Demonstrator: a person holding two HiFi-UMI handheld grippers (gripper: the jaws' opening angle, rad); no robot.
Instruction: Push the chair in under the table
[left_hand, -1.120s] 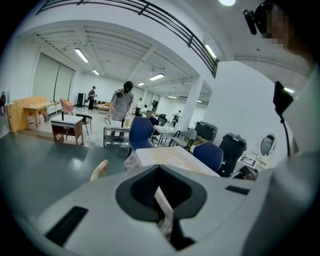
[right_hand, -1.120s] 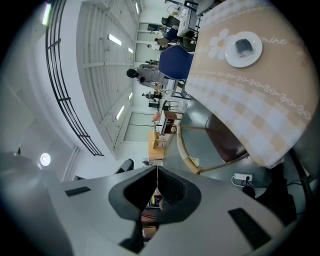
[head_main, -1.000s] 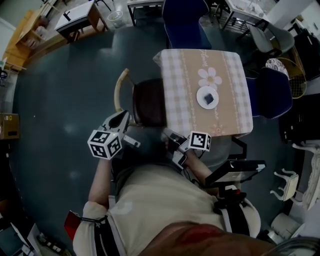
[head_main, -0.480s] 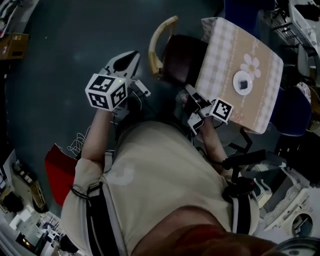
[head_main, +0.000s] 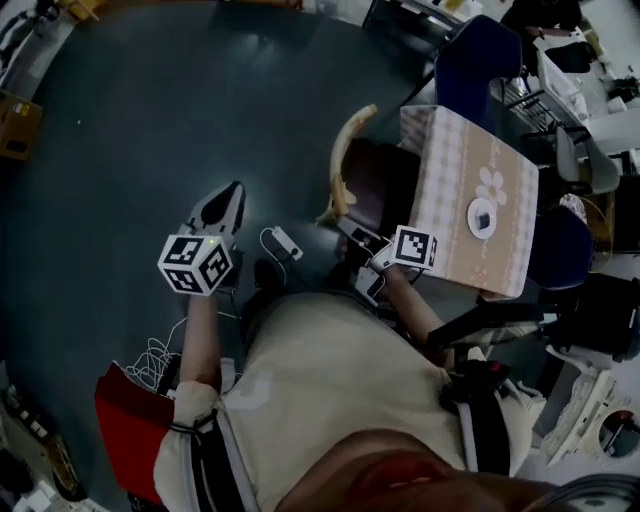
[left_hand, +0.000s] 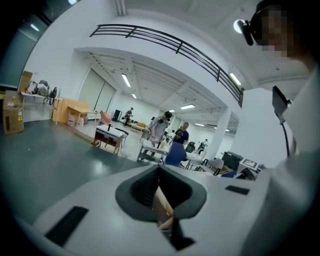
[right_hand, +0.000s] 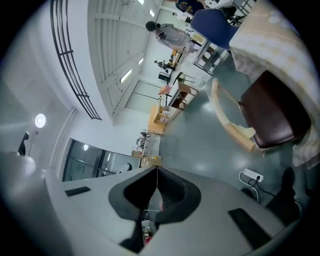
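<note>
Plate (head_main: 482, 217) on table (head_main: 448, 172) shows in head view only.

Nothing legible is showing anywhere. The left marker cube (head_main: 198, 264) and the right marker cube (head_main: 414, 247) are carrying only black-and-white square patterns, and any print on the checked tablecloth (head_main: 452, 160) or the cardboard box (left_hand: 12, 112) is blurring out.

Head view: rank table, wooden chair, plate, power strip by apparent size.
1. table
2. chair, with part of it hidden under the table
3. plate and power strip look about alike: the strip is longer but thinner, so no ranking between them.
</note>
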